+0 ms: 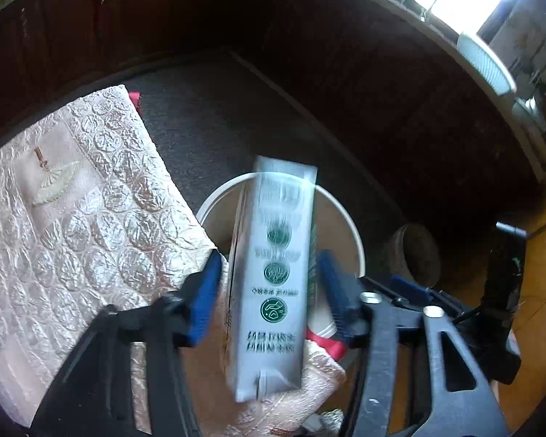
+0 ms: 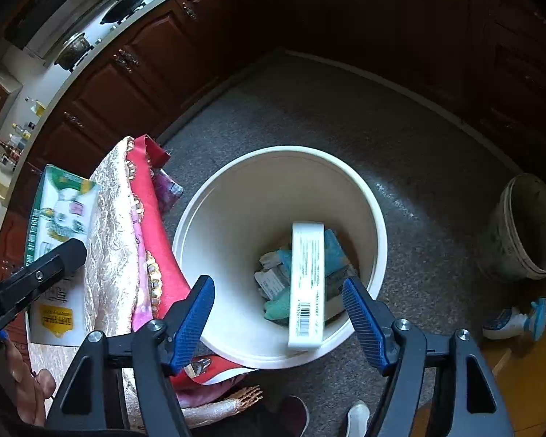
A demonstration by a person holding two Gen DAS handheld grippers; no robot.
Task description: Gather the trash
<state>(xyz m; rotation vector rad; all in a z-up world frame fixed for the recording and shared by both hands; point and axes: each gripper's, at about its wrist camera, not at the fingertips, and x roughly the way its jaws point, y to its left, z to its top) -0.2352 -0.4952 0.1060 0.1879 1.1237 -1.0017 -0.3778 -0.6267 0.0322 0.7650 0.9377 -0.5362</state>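
Note:
A white bin [image 2: 236,200] stands on the grey floor, with teal and grey scraps [image 2: 273,276] at its bottom. My right gripper [image 2: 277,284] hangs open above it. A long white box with a barcode [image 2: 307,284] is between its blue pads [image 2: 194,324], with a gap on each side. In the left wrist view my left gripper [image 1: 269,258] is open over the bin rim [image 1: 345,218]. A blurred white box with green emblems [image 1: 276,280] sits loose between its pads [image 1: 204,298]. That box [image 2: 58,225] also shows at the left of the right wrist view.
A cream embroidered cloth [image 1: 72,200] over red fabric [image 2: 153,225] lies just left of the bin. A dirty grey bucket [image 2: 524,229] and a spray bottle [image 2: 513,320] are on the floor to the right. Dark wooden cabinets [image 2: 134,83] close off the back.

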